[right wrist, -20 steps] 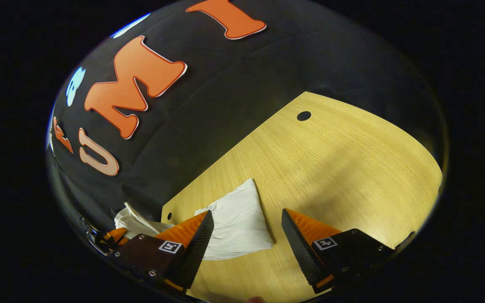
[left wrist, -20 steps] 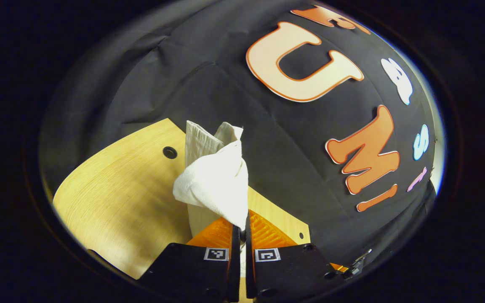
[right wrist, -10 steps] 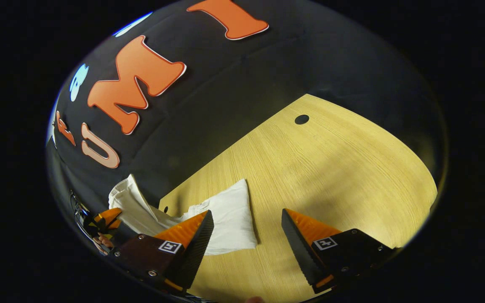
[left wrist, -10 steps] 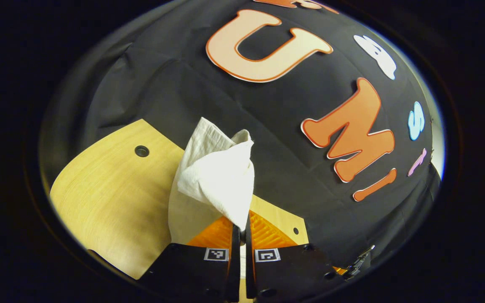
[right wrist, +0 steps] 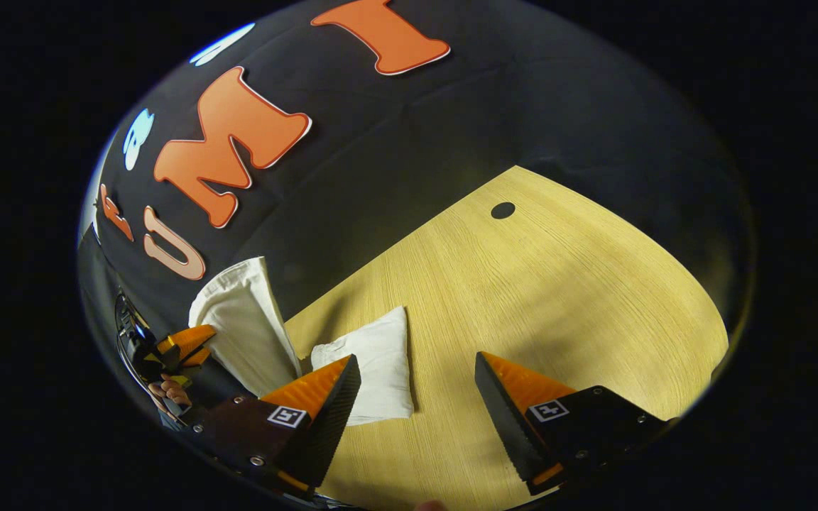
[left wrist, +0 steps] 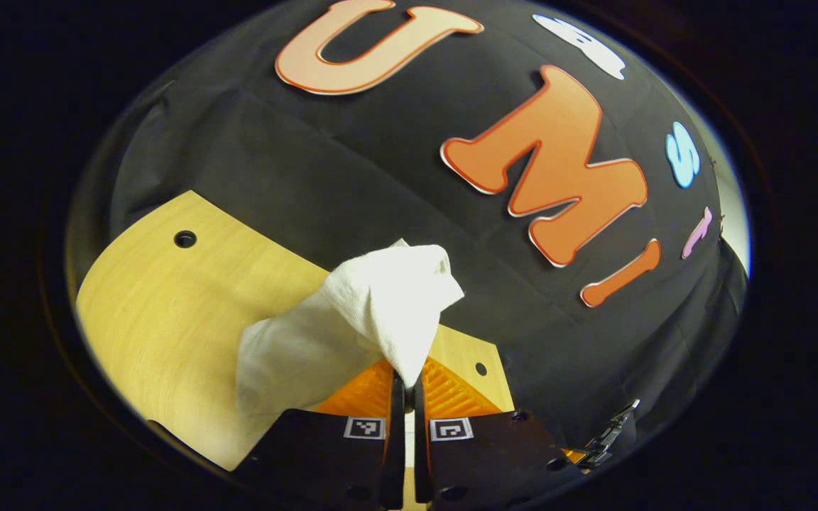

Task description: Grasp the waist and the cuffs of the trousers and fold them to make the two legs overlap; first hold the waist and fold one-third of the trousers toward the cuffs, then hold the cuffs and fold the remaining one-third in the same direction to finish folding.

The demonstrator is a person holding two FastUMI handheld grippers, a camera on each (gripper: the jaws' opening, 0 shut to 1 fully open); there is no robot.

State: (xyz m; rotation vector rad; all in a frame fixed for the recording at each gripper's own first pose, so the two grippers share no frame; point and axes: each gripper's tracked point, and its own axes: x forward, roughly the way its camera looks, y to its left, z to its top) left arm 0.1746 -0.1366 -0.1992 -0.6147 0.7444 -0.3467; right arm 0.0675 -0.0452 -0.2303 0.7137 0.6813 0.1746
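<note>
Your left gripper (left wrist: 406, 380) is clamped tight, fingers pressed together and raised off the table. Your right gripper (right wrist: 416, 387) hangs low with its jaws spread wide, gripping nothing, fingers angled forward.

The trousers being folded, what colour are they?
Plain white crinkled cloth trousers, clearest in the left gripper view.

My left gripper (left wrist: 405, 380) had ridged, wedge-shaped fingers on black mounts, each mount carrying a small square black-and-white marker and dark screw holes. My right gripper (right wrist: 416, 387) looked alike: toothed inner faces on its fingers, one marker per mount, and silver screws.
</note>
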